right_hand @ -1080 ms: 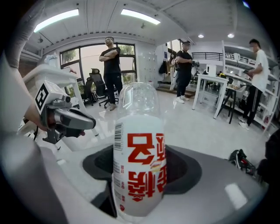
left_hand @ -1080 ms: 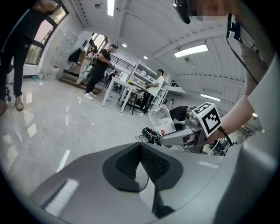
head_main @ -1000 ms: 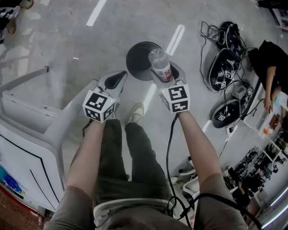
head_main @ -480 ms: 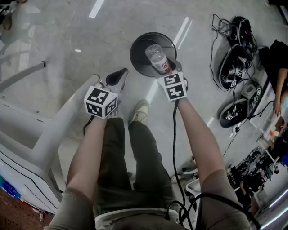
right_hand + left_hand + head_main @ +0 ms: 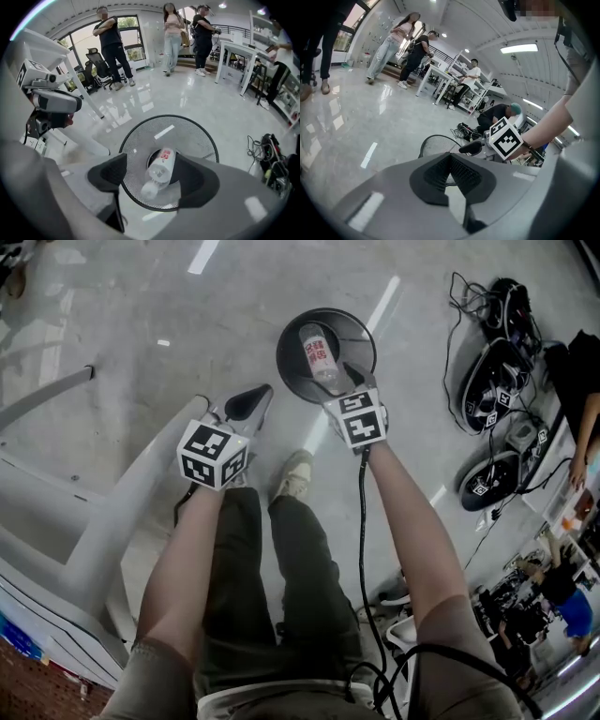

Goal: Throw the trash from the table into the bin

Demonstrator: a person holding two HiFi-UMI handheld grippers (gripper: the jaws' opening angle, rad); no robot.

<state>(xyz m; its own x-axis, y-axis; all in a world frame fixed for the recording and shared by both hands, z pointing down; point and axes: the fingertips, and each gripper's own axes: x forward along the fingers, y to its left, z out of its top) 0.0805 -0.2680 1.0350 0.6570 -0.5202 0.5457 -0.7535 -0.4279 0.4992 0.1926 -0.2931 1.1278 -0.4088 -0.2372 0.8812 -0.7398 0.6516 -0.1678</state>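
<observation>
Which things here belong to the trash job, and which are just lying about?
Job: plastic bottle; mesh bin beneath it; right gripper, jaws just opening wider, gripping nothing; white table.
Lying about: black gear and cables on the floor; desks in the background.

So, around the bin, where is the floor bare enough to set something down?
Bare floor lies left of and beyond the bin, up to the table leg. A narrower strip runs between the bin and the cabled gear, which crowds the right side. The bottle is in the bin's mouth.
</observation>
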